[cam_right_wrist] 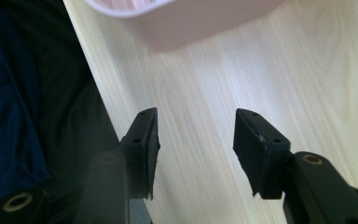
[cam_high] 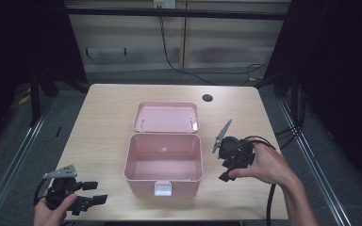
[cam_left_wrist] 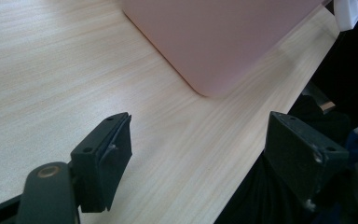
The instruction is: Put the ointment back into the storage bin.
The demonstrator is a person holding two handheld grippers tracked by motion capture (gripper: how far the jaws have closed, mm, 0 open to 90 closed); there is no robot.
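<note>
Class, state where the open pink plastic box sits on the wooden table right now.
In the high view, the open pink plastic box sits mid-table toward the near edge, between the left gripper and the right gripper.

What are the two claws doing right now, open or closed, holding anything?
Left claw: open, nothing between its jaws, near the pink box.
Right claw: open, nothing held, above the wooden table beside the box.

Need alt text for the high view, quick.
An open, empty pink box, lid laid back, sits mid-table. The left tool rests near the front left corner, the right tool beside the box; both open, holding nothing.
</note>
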